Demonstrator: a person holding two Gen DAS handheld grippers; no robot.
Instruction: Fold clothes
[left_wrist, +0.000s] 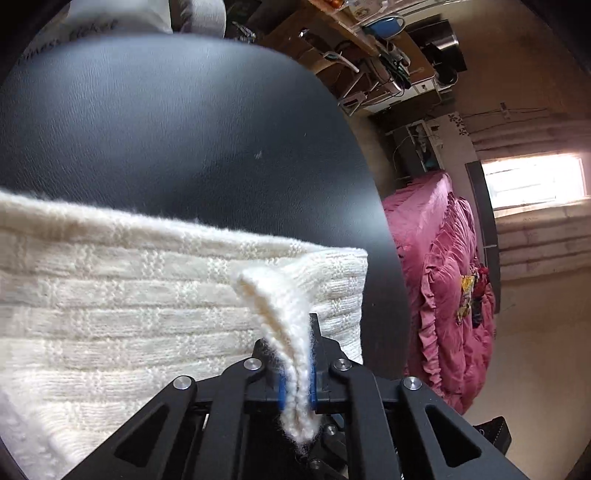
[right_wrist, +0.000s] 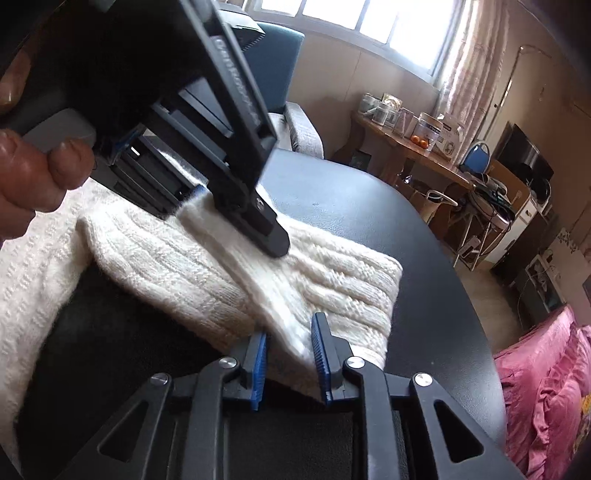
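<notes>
Between my left gripper's (left_wrist: 295, 373) blue pads sits a pinched ridge of the cream knit sweater (left_wrist: 129, 295), two layers thick, clenched tight. I judge the pinch is there to lift that edge and carry it over the rest of the garment, which lies flat ahead of and to the left of the fingers on the black table (left_wrist: 184, 129).

Straight ahead of my right gripper (right_wrist: 289, 354), the same sweater spreads across the table, its near edge reaching between the blue pads. Those jaws stand apart with knit in the gap but not squeezed, so I read this side as released, either about to bite or just let go. The left tool angles down onto the cloth from above and ahead of the right one, a hand (right_wrist: 33, 184) wrapped round its grip.
</notes>
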